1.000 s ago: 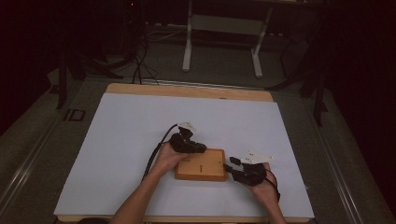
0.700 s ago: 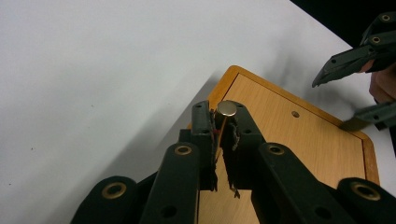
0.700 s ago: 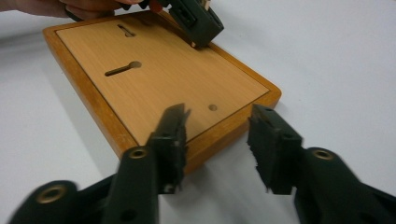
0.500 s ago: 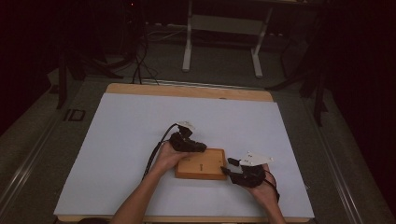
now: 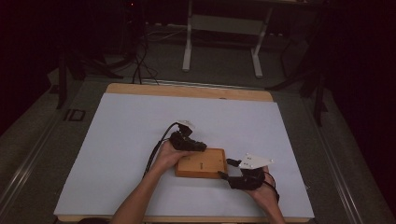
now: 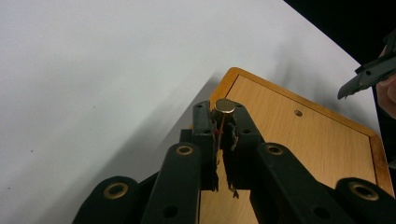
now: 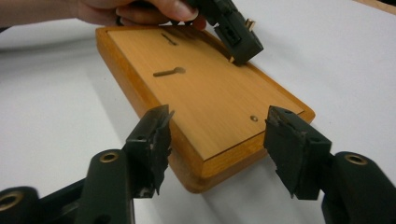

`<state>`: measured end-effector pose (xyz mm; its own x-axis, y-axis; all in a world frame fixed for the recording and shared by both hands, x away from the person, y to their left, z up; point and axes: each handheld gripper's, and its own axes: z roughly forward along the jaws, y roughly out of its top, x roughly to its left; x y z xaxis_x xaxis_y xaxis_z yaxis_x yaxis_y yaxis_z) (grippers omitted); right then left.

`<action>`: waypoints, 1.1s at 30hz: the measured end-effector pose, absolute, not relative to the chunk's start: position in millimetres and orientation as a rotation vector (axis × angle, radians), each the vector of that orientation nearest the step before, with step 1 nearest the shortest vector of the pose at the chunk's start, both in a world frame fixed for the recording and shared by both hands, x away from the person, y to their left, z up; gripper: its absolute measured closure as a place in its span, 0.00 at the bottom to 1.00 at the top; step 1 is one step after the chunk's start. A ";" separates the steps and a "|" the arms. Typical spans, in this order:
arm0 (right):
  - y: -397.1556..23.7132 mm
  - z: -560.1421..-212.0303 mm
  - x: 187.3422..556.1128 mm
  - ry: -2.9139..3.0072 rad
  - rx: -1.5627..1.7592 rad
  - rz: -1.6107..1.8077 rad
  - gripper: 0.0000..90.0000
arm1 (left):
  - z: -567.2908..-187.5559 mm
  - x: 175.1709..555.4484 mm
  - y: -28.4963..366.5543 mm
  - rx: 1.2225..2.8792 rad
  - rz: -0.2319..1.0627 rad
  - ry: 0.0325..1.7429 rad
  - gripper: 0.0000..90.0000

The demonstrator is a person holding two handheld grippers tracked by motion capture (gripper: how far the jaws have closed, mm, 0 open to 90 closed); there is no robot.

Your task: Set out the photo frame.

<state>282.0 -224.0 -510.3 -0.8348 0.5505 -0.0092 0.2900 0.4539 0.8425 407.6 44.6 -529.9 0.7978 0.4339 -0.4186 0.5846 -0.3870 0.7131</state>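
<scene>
Peg [image 6: 225, 106] work is the step in hand, I judge: my left gripper [image 6: 223, 122] pinches a small brass peg at the board's [image 5: 201, 164] far edge, near 12 o'clock of the board in the high view. Next I'd need to line the peg over a hole [image 7: 253, 118] and press it straight down while the board stays steady. My right gripper [image 7: 215, 140] has just been opening; its jaws stand spread either side of the board's near corner, at 4 o'clock, pads off the wood.
</scene>
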 end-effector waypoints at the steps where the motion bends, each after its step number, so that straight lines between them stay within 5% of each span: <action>1: -224.1 -510.5 281.7 2.431 0.721 1.325 0.43 | -529.9 408.1 44.6 2.041 -0.202 0.757 0.94; 19: -222.0 -517.6 281.2 2.475 0.701 1.252 0.22 | -529.4 413.4 44.4 2.050 -0.236 0.772 0.94; 33: -216.1 -528.8 285.5 2.476 0.687 1.148 0.24 | -529.8 417.3 44.6 2.051 -0.268 0.773 0.94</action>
